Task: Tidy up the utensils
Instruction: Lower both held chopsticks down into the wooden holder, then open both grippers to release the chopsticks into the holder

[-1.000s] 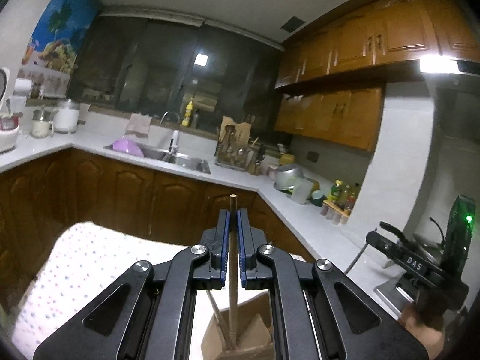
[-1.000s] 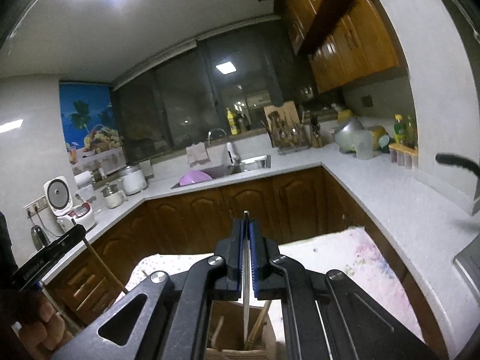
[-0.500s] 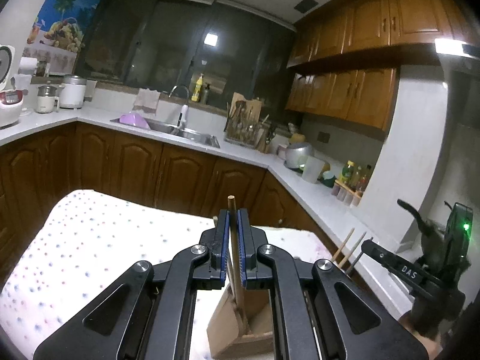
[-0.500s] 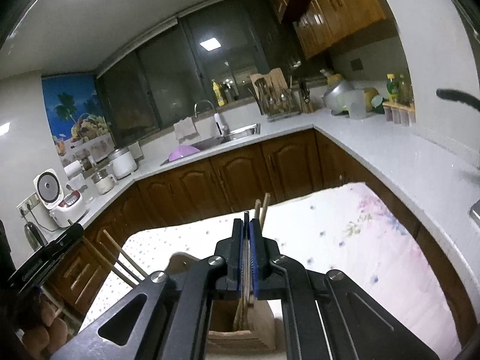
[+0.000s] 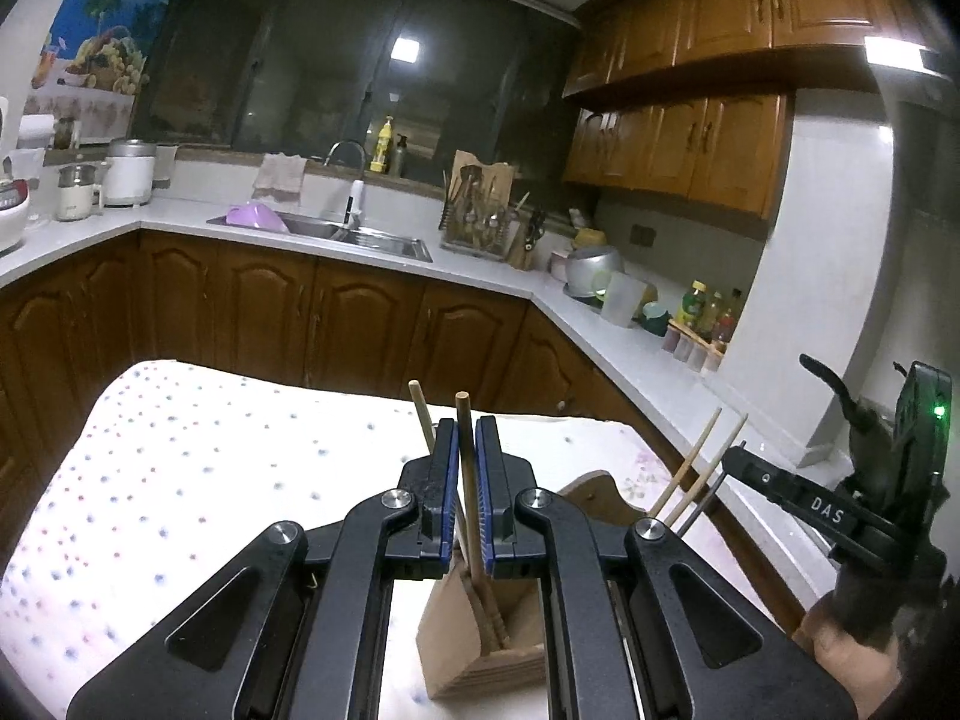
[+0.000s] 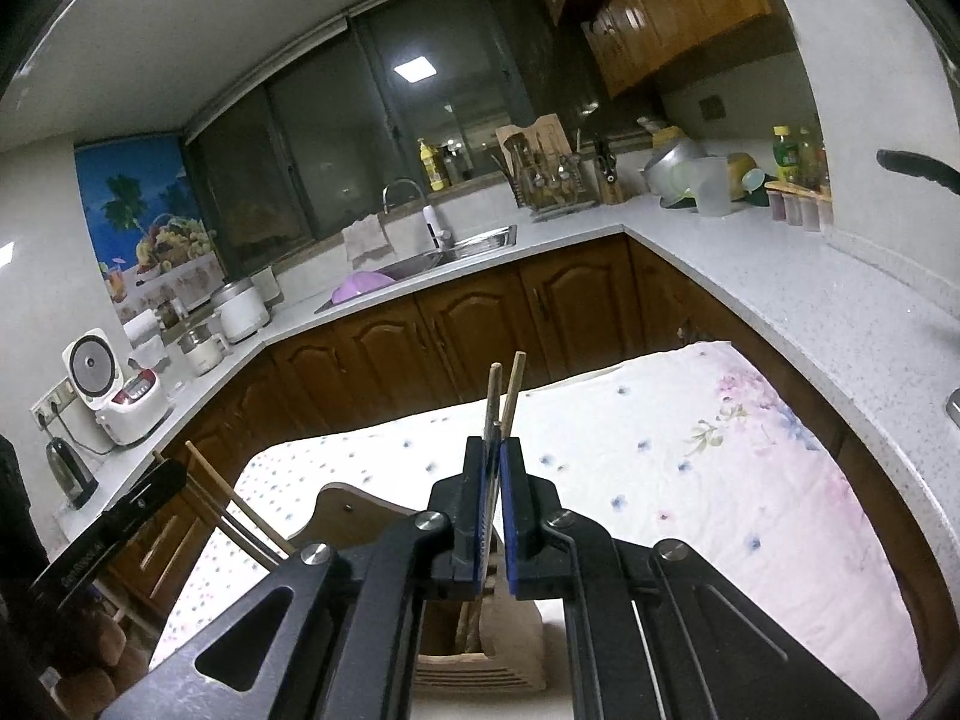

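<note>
The left gripper [image 5: 467, 441] is clenched on a wooden chopstick [image 5: 463, 420], and the right gripper [image 6: 495, 461] is clenched on a thin grey utensil [image 6: 493, 450] (too slim to identify). Both items are held nearly upright, long axes running from the pads down into the wooden holder [image 5: 480, 654], which stands on the dotted tablecloth [image 5: 180, 468] directly below and near the jaws. Lower ends appear already inside the holder's compartments. The coming move is judged a release along that vertical axis; neither hand is clearly nearer. A second chopstick [image 5: 421, 414] leans just left of the left pads.
</note>
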A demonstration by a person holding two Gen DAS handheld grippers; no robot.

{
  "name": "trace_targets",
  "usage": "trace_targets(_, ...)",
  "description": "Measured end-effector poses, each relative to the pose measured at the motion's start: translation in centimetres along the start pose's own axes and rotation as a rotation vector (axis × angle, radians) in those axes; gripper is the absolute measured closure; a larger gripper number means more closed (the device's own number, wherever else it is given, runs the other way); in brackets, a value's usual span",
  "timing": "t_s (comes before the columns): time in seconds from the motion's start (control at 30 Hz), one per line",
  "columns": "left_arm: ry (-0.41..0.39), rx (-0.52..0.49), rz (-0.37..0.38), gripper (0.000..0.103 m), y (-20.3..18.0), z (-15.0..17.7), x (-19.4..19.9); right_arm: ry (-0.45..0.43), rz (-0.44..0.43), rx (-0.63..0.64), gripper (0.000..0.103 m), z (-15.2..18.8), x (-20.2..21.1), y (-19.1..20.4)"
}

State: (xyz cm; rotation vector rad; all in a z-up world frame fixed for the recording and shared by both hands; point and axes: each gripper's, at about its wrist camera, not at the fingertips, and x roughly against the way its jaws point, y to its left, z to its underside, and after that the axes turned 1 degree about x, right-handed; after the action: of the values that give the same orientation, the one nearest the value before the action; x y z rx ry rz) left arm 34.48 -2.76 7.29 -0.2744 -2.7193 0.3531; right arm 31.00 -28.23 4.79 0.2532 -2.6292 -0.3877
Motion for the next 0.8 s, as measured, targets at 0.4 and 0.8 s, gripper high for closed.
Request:
trace_targets(0.4, 0.028, 0.001, 0.015, 0.096, 0.5, 0.0, 0.0, 0.013, -0.003, -0.007, 0.093, 0.2, -0.2, -0.4)
trace_targets(0.8, -0.012, -0.005, -0.018, 0.033, 0.8, 0.2, 3.6, -0.019, -0.035, -0.039, 0.039, 0.6, 2.0, -0.3)
